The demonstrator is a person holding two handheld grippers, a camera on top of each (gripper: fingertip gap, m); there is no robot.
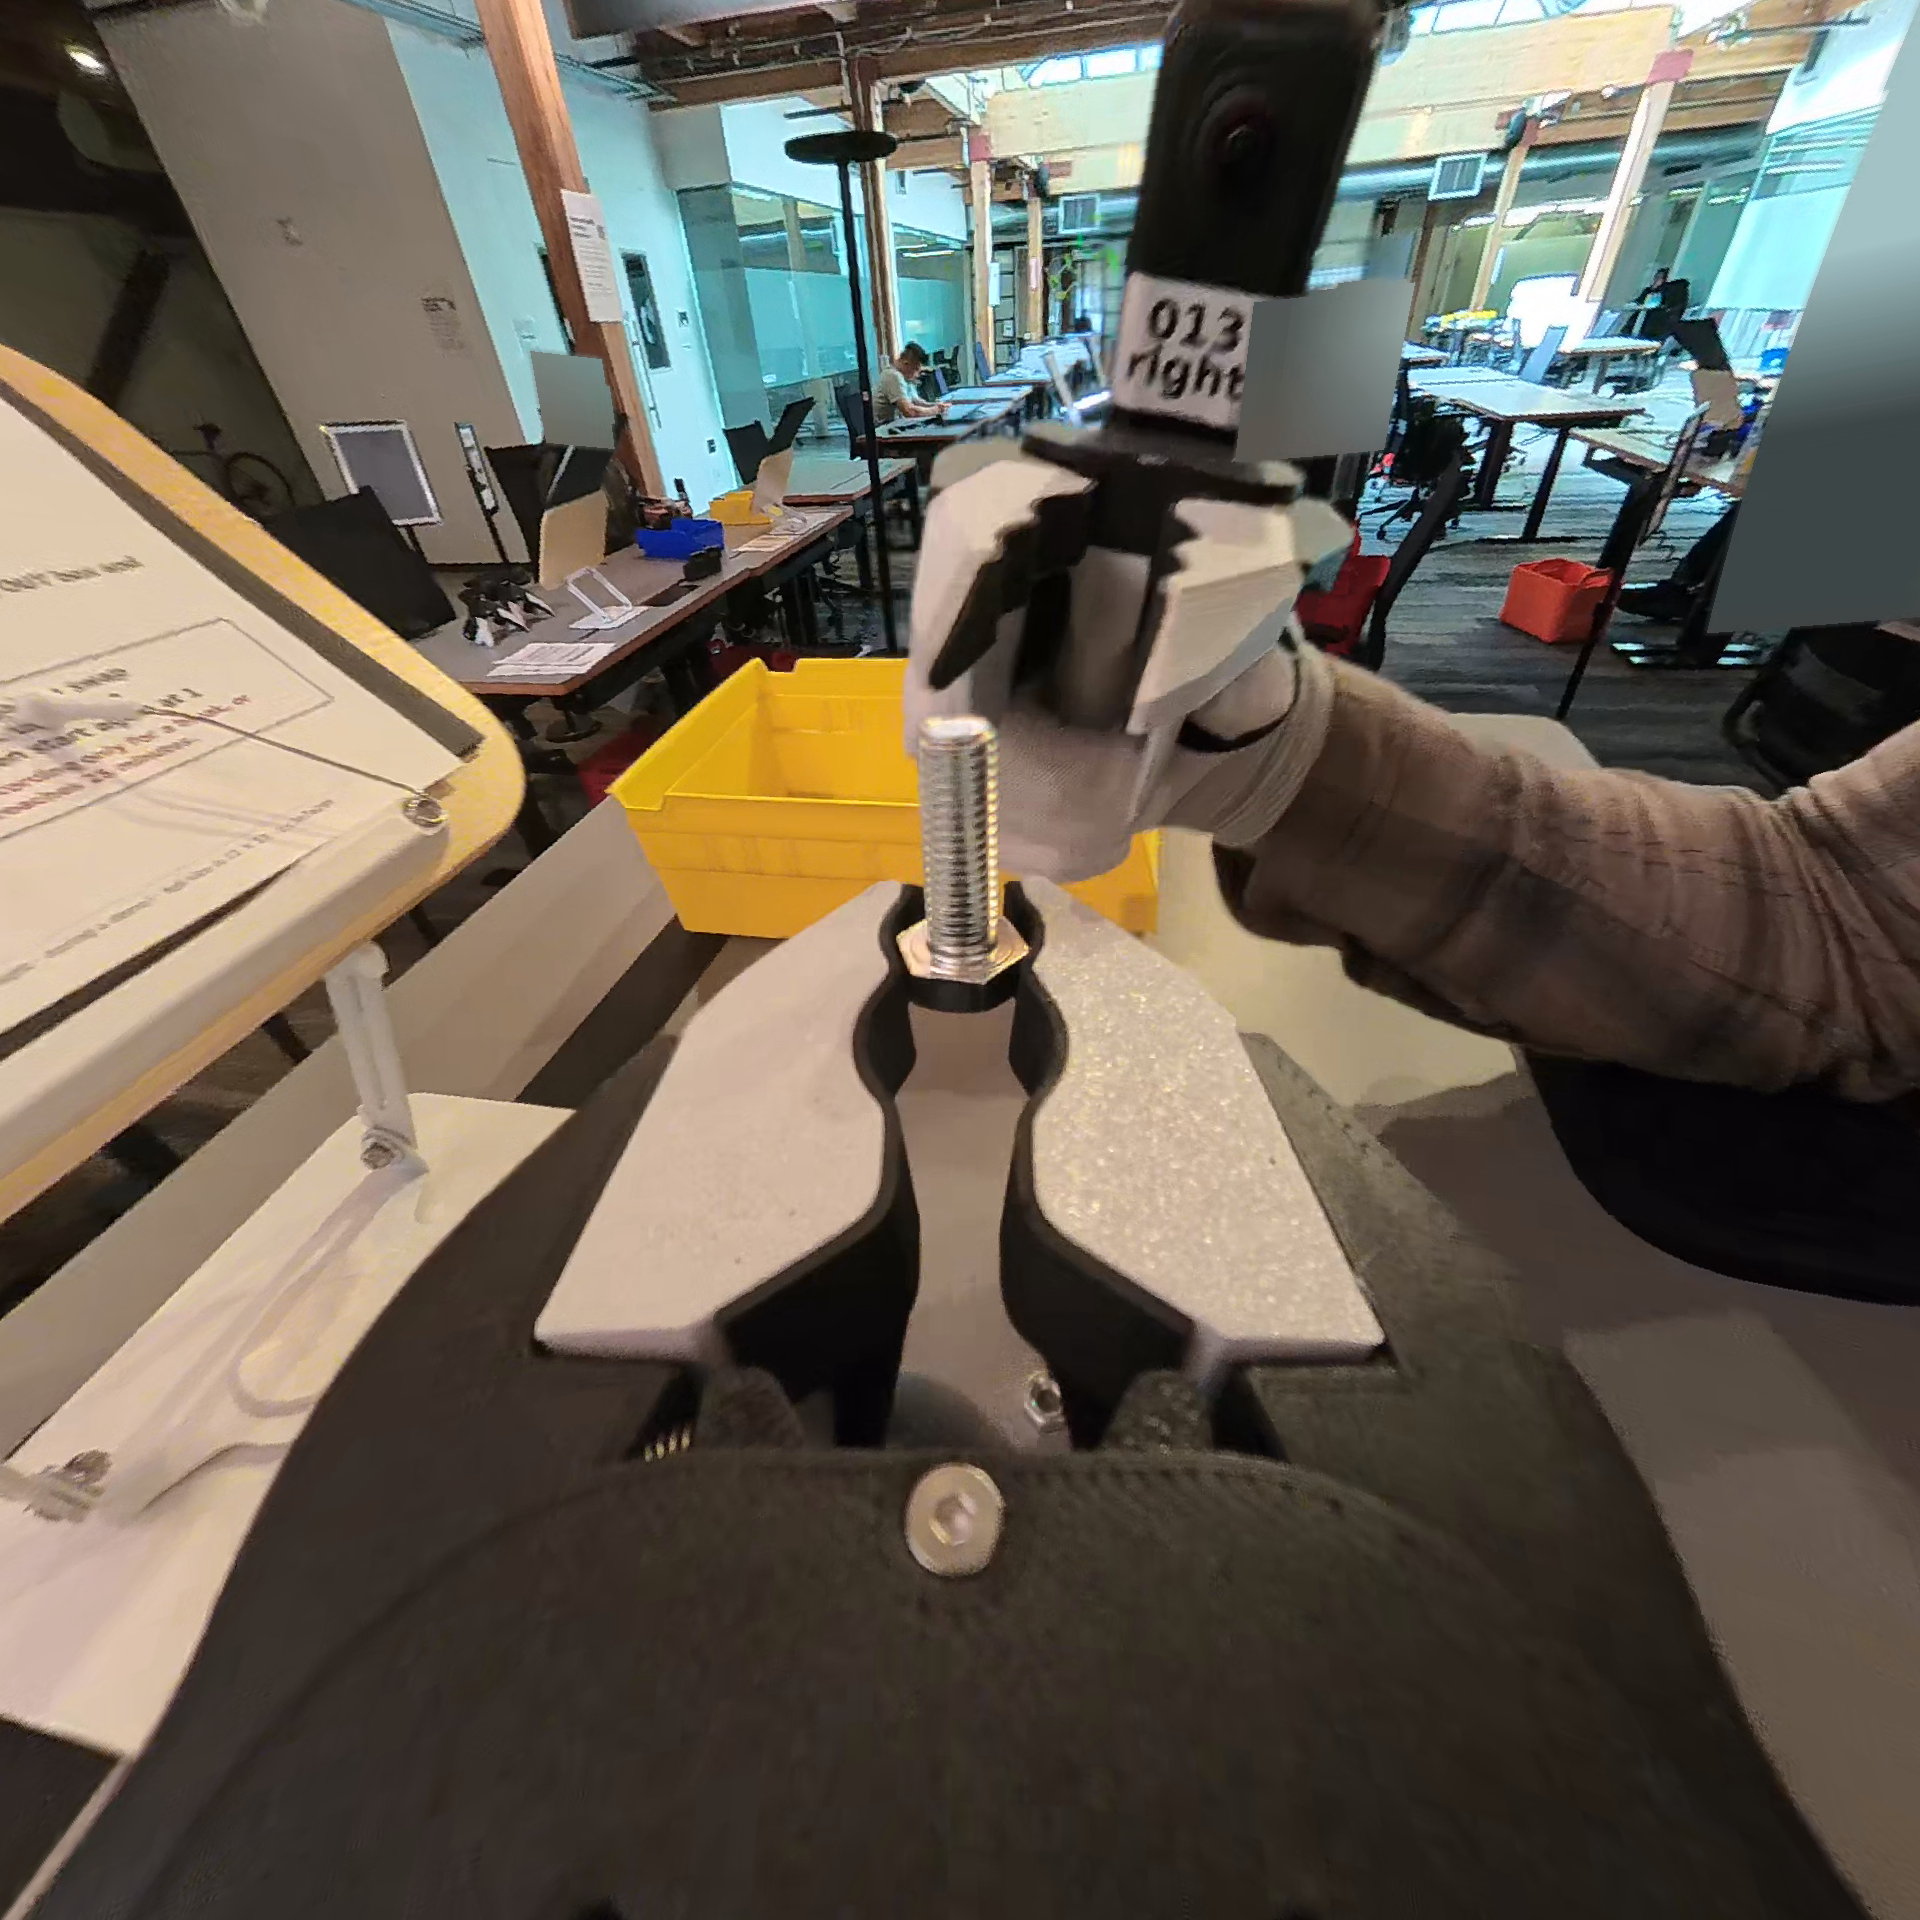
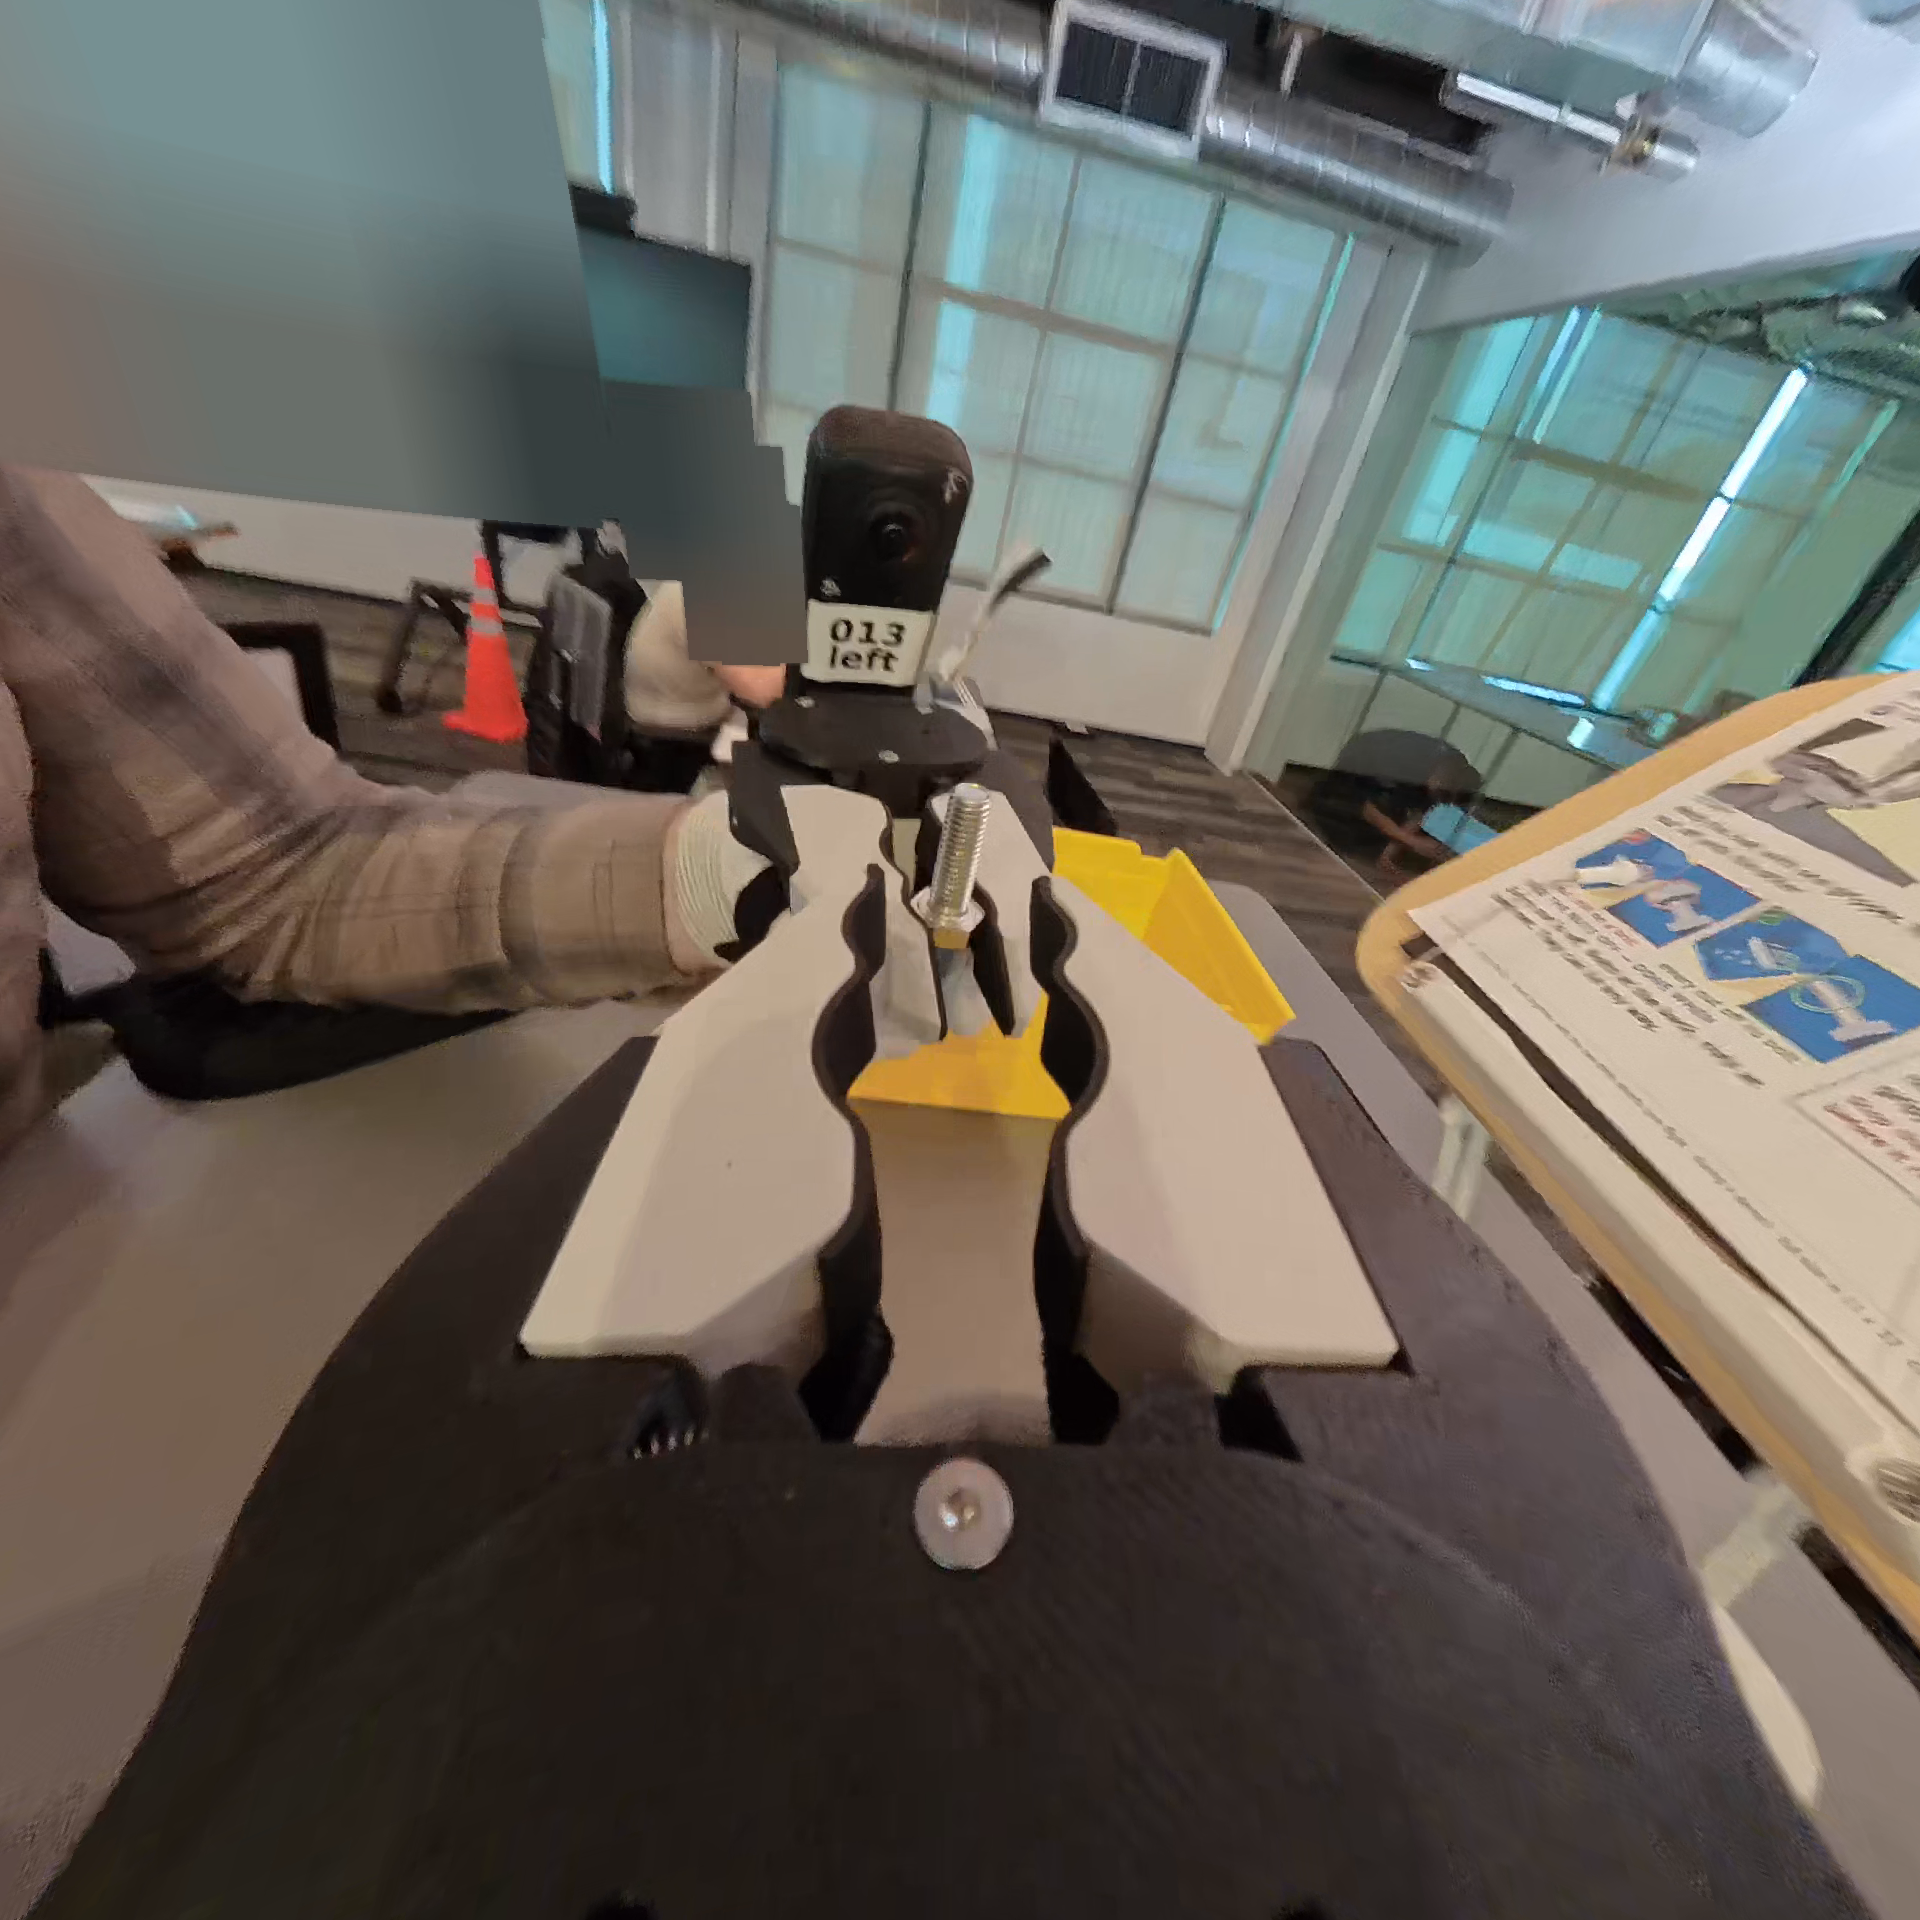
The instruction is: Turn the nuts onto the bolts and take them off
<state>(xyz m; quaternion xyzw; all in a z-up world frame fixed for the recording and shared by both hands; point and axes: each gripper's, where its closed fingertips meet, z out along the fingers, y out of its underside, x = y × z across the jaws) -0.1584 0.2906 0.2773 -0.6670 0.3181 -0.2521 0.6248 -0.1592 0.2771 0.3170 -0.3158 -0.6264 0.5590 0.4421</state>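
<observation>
Here, in my left wrist view, the left gripper (image 1: pixel 961 961) is closed down on the hex head of a bolt (image 1: pixel 958 831), the black finger linings pinching it at the very tips. The bolt stands upright, its long axis running straight up out of the jaws, threaded end at the top and bare; I see no nut on the shaft. Beyond and above it sits the right gripper (image 1: pixel 1081 665), carried by a gloved hand (image 1: pixel 1049 800), its fingers angled down toward the bolt's free end. From here it looks just behind the threaded tip, near but not touching. Its jaws seem parted, and I can make out nothing between them. A yellow bin (image 1: pixel 790 821) lies on the table behind the bolt.

Now the right wrist view. My right gripper (image 2: pixel 961 914) has its jaws standing clearly apart, with nothing gripped. The bolt (image 2: pixel 954 862) shows straight ahead past the fingertips, leaning slightly right, threads pointing up, its head held low in the left gripper (image 2: pixel 951 951) facing me. The yellow bin (image 2: pixel 1184 935) sits behind and to the right.

My judgement: the right gripper is the free one, so any nut must come from elsewhere, probably the bin, then arrive along the bolt's vertical axis from above.
</observation>
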